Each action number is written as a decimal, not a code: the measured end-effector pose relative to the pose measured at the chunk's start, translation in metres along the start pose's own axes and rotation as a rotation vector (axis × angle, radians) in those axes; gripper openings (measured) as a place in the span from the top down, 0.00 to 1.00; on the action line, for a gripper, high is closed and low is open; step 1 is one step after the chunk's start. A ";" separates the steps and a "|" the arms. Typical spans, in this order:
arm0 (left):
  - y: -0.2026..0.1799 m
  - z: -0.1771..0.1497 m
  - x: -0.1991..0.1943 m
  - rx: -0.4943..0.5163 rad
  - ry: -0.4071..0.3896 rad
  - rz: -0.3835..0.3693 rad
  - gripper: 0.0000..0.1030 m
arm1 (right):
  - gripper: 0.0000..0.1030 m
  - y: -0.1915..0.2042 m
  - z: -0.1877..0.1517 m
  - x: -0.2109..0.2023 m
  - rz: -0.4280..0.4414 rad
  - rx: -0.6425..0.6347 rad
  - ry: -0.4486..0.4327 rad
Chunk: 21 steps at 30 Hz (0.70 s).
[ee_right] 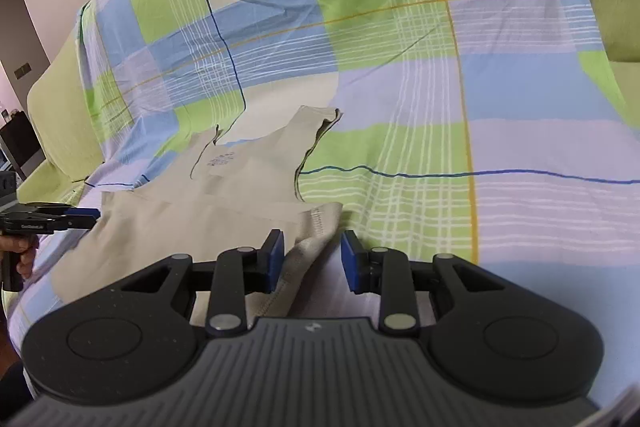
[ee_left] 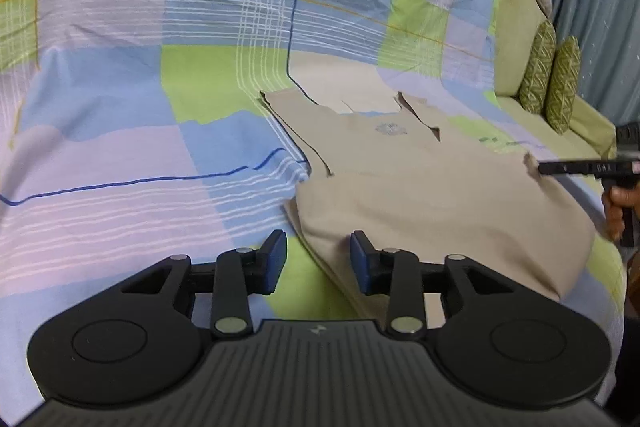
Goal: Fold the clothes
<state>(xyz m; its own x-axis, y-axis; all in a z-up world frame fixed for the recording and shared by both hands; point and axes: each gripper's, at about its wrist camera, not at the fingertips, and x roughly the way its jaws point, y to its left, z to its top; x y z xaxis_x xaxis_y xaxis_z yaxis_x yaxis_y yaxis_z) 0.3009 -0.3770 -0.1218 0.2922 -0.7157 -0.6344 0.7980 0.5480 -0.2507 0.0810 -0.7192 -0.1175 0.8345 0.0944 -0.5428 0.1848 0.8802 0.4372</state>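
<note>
My left gripper [ee_left: 319, 261] spread over the beige tank top's [ee_left: 420, 187] hem edge, my right gripper [ee_right: 312, 259] spread, folded hem corner between unpressed pads, top flat on checked sheet [ee_left: 160, 67]

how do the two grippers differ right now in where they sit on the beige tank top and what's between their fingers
The left gripper sits at the tank top's left bottom corner, the hem edge running between its fingers; the right gripper sits at the right bottom corner. A bunched, stitched fold rises between the right gripper's fingers; the cloth at the left gripper lies flatter. Both are open, pads not pressing the fabric, over the checked sheet.
</note>
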 end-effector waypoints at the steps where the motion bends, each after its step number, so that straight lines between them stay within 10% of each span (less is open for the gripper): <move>1: 0.001 0.001 0.004 -0.010 0.003 -0.012 0.72 | 0.76 0.000 0.000 0.002 0.000 0.006 0.002; 6: -0.007 0.003 -0.007 0.032 -0.037 0.001 0.97 | 0.96 0.006 0.002 -0.002 -0.017 -0.019 -0.009; 21: 0.013 0.092 0.018 0.084 -0.171 0.085 0.99 | 0.97 0.018 0.085 0.016 -0.068 -0.092 -0.188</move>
<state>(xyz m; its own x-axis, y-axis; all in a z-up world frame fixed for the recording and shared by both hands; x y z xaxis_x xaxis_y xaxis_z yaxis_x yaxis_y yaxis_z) 0.3647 -0.4222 -0.0690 0.4398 -0.7356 -0.5153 0.8060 0.5764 -0.1349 0.1417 -0.7415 -0.0567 0.9055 -0.0472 -0.4218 0.2029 0.9209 0.3327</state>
